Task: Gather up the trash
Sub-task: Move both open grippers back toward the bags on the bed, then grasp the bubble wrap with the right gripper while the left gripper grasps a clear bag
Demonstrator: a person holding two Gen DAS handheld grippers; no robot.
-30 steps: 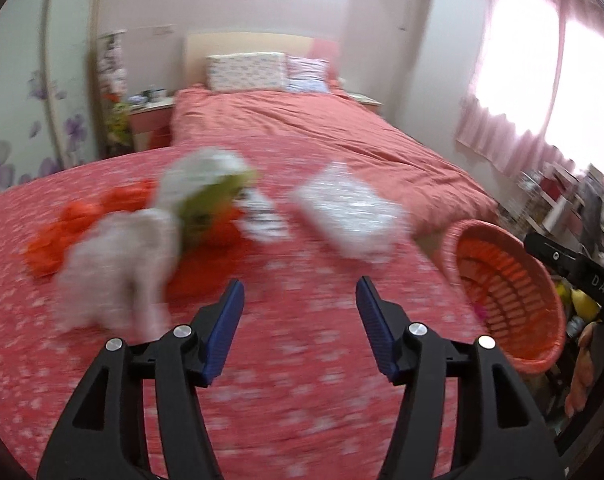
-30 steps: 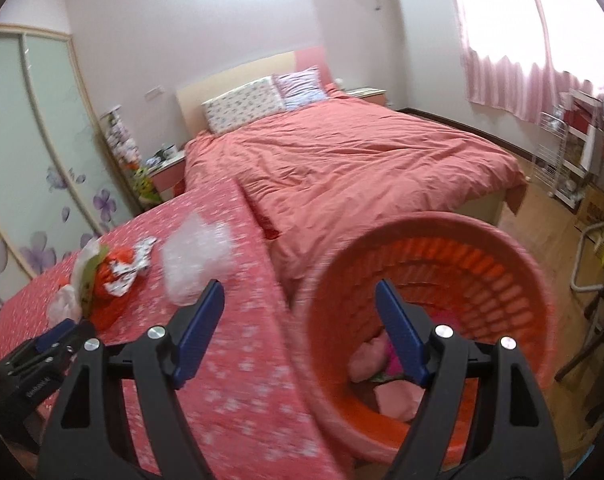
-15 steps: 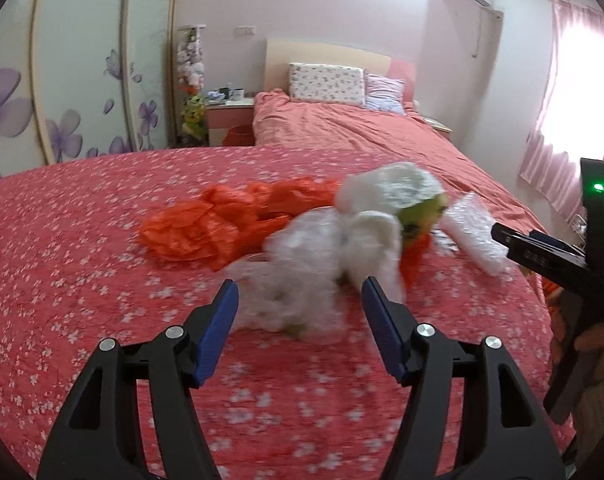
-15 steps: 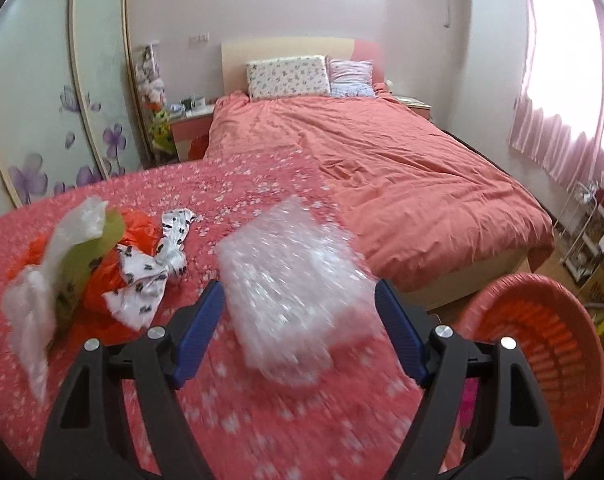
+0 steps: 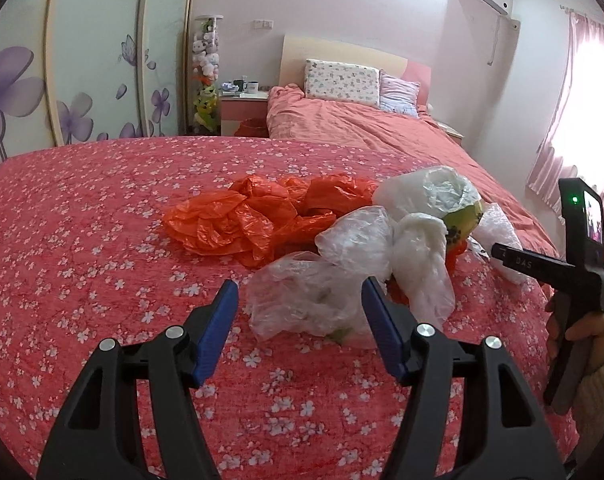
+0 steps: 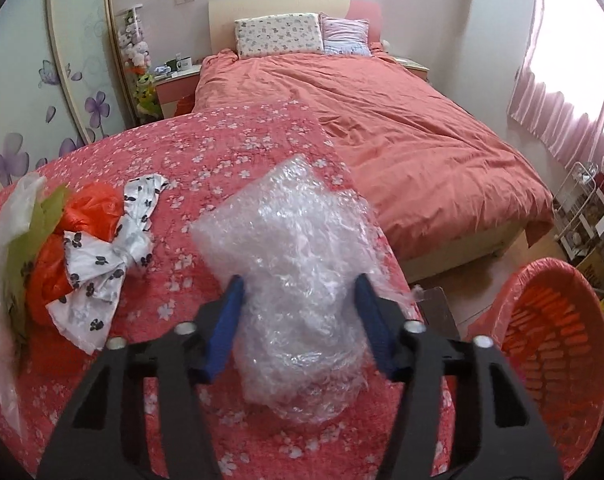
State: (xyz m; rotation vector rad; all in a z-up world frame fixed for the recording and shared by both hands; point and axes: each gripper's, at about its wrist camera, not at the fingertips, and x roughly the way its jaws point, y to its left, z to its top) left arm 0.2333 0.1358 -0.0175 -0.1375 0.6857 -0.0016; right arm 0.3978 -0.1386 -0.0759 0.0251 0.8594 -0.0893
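On the red floral cloth (image 5: 82, 240) lies a heap of trash: a crumpled orange bag (image 5: 238, 220), a white bag with a green piece (image 5: 429, 196) and a clear plastic bag (image 5: 313, 276). My left gripper (image 5: 298, 304) is open, and the clear bag's near end lies just past its blue fingertips. In the right wrist view a wad of bubble wrap (image 6: 298, 240) sits between the fingers of my right gripper (image 6: 298, 304). Its jaws are closing and the pads touch both sides of the wad. A white black-spotted wrapper (image 6: 102, 260) lies to the left.
An orange slatted basket (image 6: 549, 344) stands on the floor at the right, below the cloth's edge. Behind is a bed with a salmon duvet (image 6: 381, 120). A wire rack (image 6: 577, 216) stands by the curtain. A hand (image 5: 585, 324) holds the right tool.
Both grippers swung left from the basket toward the trash heap. The right one came down over the bubble wrap and narrowed its jaws onto it. The left now faces the clear bag.
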